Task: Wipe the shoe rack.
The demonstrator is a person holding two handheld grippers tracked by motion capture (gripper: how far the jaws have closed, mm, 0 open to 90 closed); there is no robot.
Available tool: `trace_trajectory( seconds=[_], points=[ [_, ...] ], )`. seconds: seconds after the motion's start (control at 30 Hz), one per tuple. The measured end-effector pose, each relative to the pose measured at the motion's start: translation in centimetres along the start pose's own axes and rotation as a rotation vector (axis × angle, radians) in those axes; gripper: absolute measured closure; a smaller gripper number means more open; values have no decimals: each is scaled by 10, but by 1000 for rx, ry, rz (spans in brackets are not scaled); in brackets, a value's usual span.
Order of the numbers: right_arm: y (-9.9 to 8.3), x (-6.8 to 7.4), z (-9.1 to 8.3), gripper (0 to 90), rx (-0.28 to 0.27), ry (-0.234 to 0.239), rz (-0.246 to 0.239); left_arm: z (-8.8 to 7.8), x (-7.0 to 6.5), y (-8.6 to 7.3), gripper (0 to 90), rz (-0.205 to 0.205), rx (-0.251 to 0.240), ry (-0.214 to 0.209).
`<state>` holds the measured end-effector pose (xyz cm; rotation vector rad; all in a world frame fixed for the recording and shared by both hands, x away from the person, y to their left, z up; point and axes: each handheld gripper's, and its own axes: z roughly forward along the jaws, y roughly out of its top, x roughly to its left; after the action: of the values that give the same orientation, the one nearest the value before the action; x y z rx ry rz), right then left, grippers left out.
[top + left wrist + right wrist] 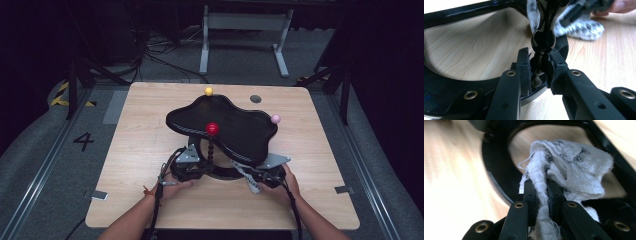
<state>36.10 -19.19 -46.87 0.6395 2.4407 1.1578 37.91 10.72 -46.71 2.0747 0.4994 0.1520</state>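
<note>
At the near foot of a black stand (pixel 225 127) on a wooden table (pixel 150 135), the left gripper (pixel 539 68) clamps the stand's beaded post (pixel 211 147) while the right gripper (pixel 542 192), just right of the post, pinches a white cloth (pixel 571 170).

The tabletop (pixel 150 150) is pale wood with a smooth, matt grain. The stand (pixel 446 85) looks like glossy black plastic, as does its tray (pixel 235 125). The cloth (pixel 574 167) is white, rough, loosely woven, fraying. The fingers (pixel 530 195) are matt black with brass-coloured metal rivets.
</note>
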Motion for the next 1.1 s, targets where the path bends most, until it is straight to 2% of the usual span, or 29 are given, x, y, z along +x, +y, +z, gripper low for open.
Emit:
trace_trajectory(
  seconds=[0.03,0.13,0.17,0.23,0.33,0.37,0.47,0.5,0.53,0.57,0.6,0.73,0.8,0.87,0.97,1.1],
  points=[
    [2,3,2,809,-4,-11,-17,0,0,0,749,-4,1,-2],
    [6,13,5,809,-8,-11,-22,0,0,0,749,-8,1,0],
    [7,15,6,808,-16,-3,-43,0,0,0,749,-11,0,-1],
    [8,19,7,808,-13,-12,-43,0,-1,-1,749,-16,-2,-6],
    [9,17,6,808,-3,-17,-77,1,-5,0,748,-5,-2,-16],
    [8,11,7,809,-22,-9,-94,2,-6,0,749,-4,-1,-22],
    [2,2,1,809,-3,-46,-40,7,-13,2,749,20,6,-34],
    [0,-1,0,809,-7,-63,-46,8,-16,3,749,16,7,-36],
    [-3,-2,-3,809,25,-96,-6,9,-16,4,748,45,10,-42],
    [-4,-7,-3,809,-3,-86,-36,10,-18,4,748,48,13,-39],
    [-6,-8,-4,809,7,-100,-8,11,-18,5,749,56,8,-37],
    [-10,-19,-5,810,1,-109,21,11,-17,4,749,48,13,-43],
    [-10,-24,-5,810,3,-125,20,11,-17,5,749,62,13,-46],
    [-11,-29,-4,810,4,-126,36,11,-16,5,749,60,13,-52],
    [-14,-44,-3,810,-5,-162,36,11,-14,4,749,50,15,-66],
    [-18,-63,-2,810,-12,-195,96,11,-12,4,749,49,12,-77]
  ],
)
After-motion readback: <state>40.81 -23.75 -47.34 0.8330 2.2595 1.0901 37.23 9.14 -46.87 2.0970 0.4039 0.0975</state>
